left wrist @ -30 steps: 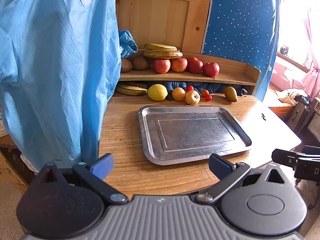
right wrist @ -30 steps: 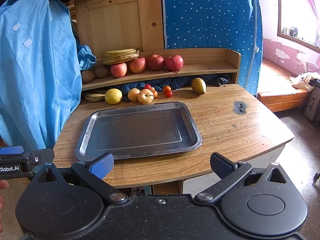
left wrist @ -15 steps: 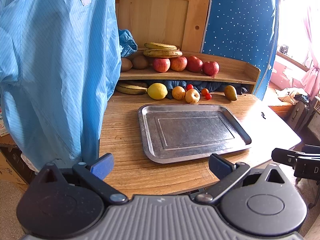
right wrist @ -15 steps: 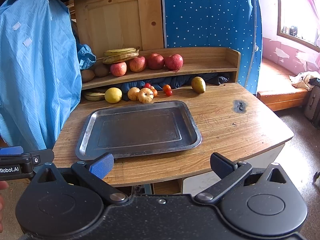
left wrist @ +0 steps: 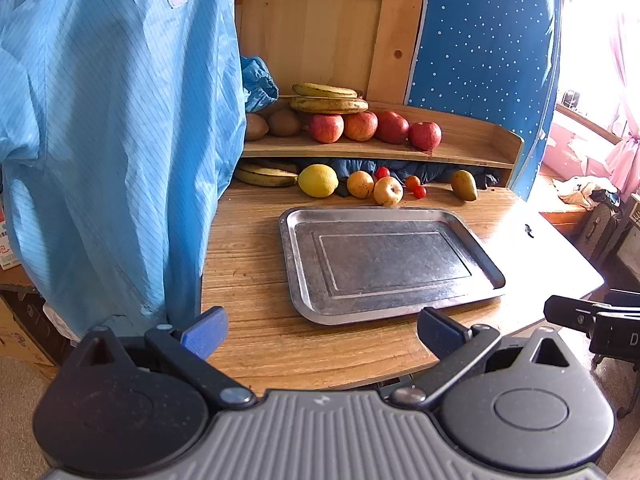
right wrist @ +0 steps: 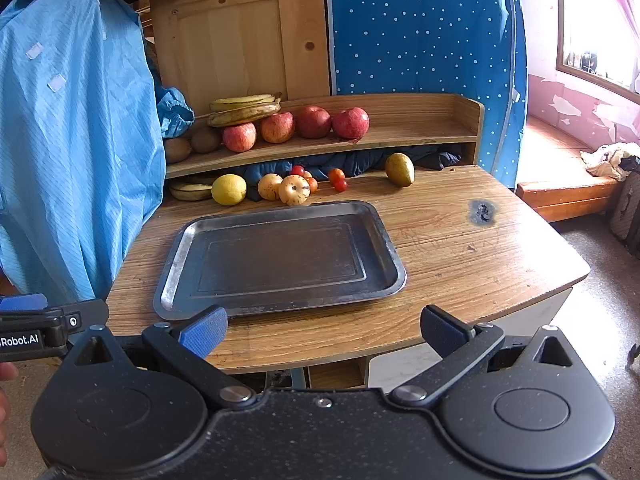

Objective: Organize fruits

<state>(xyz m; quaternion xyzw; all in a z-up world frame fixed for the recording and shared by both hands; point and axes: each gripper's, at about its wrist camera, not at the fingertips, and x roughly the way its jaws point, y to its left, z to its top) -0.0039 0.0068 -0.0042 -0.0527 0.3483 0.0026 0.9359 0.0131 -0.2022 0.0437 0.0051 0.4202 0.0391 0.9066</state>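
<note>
Both grippers (left wrist: 320, 330) (right wrist: 322, 330) gape before wooden table (right wrist: 460, 248).

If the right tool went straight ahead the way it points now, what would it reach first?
Probably the metal tray: the open right tool sits before the table's near edge, aimed across it. Its height over the tabletop is unclear, so it might pass over toward the fruit behind.

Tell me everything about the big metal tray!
The tray is a shallow silvery metal rectangle with rounded corners, a raised rim and a stepped flat floor, dull and scuffed. It lies flat on the wooden table with nothing in it. A yellow apple sits just behind its far edge. No tool touches it.
</note>
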